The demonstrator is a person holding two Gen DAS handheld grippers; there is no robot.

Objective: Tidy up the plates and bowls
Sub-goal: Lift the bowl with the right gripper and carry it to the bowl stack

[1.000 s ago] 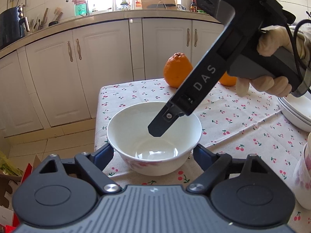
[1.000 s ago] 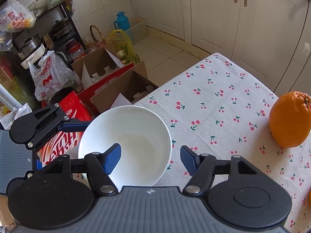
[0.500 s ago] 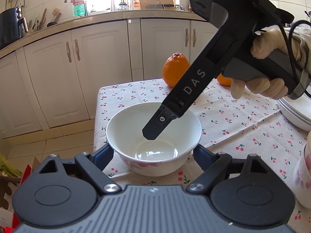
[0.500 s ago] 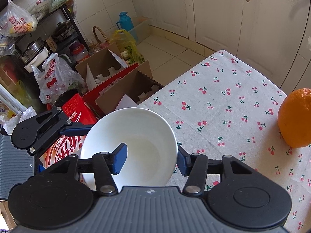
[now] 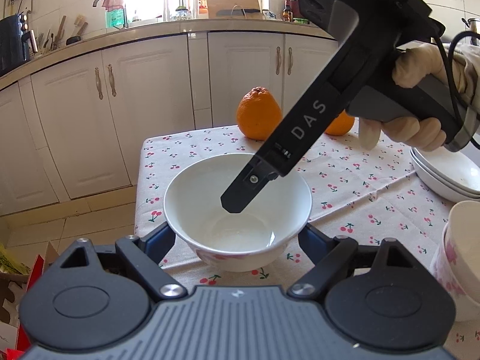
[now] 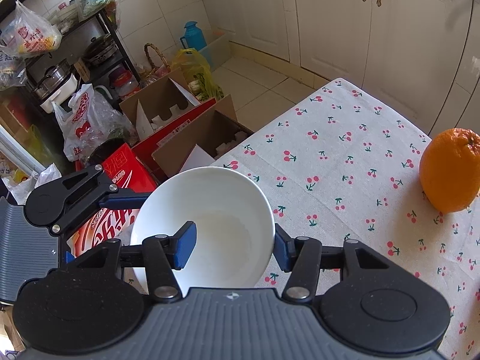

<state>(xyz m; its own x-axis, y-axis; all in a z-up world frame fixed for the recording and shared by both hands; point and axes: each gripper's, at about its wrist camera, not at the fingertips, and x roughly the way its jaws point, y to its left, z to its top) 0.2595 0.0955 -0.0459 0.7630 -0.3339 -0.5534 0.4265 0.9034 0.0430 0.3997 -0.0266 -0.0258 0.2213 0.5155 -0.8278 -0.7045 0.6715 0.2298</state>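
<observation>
A table (image 5: 345,186) with a white cloth covered in little red cherries fills the middle of the left wrist view. A white bowl (image 5: 237,210) sits on it near the bottom middle. Two oranges are at the far edge: a big one (image 5: 258,113) in the upper middle and another (image 5: 339,124) just to its right. White plates (image 5: 444,177) are stacked at the right edge. Below them, at the lower right, stand more bowls (image 5: 459,258) with pink flowers.

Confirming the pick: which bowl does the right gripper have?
The lone bowl at the table corner: the right gripper grips its rim, one finger inside. The stacked bowls at the table's right are untouched.
</observation>
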